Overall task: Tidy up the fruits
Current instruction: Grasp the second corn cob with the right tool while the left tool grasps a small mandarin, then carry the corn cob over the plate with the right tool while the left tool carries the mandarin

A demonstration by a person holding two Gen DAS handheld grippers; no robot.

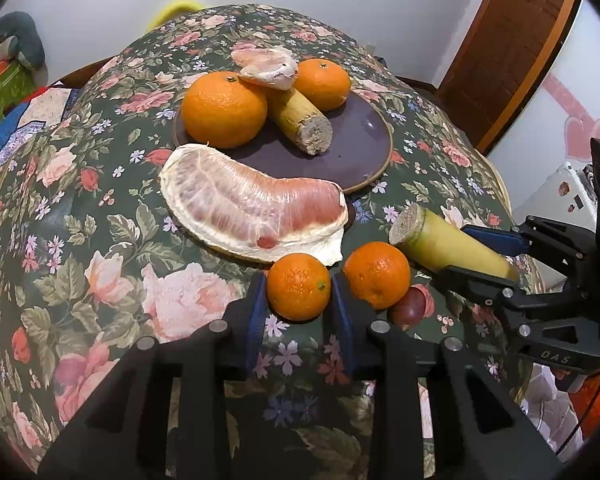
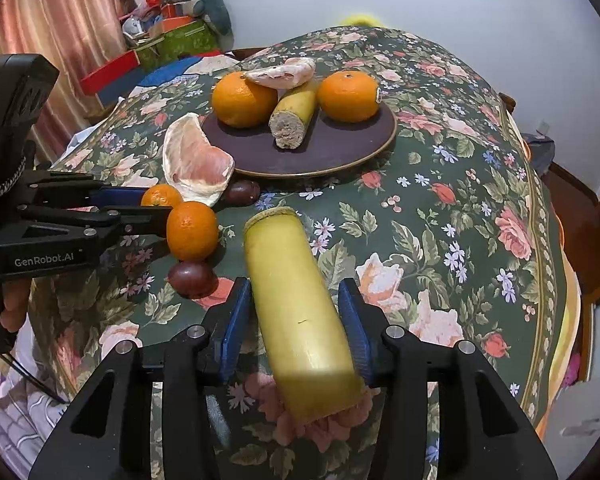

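Left wrist view: our left gripper [image 1: 299, 292] has its blue pads against both sides of a small tangerine [image 1: 298, 286] at the near edge of the table, so we read it as pinched. Second tangerine [image 1: 377, 274] sits just beside the right-hand pad, touching or nearly so, with a dark purple fruit [image 1: 408, 305] tucked under it. Lift straight up first, or we drag the neighbour along. The pomelo wedge [image 1: 252, 210] lies directly between us and the plate [image 1: 364, 160], overlapping its near rim, so we should go over it, not through. Free plate area is front right, next to the banana half on the plate [image 1: 300, 124]. Round fruit on a flat plate will likely roll, so set it against the big orange [image 1: 224, 110] or the banana half.

Right wrist view: our right gripper [image 2: 296, 320] straddles the loose banana piece [image 2: 300, 312]. The right pad looks in contact; on the left side a thin gap seems to show, so we can't tell if it's truly clamped. Confirm the squeeze before lifting, and keep it light since the peel is soft and will probably bruise. The piece points toward the plate, so carry it forward and lay it parallel to the banana half there. Stagger the two arms: both head for the same plate.
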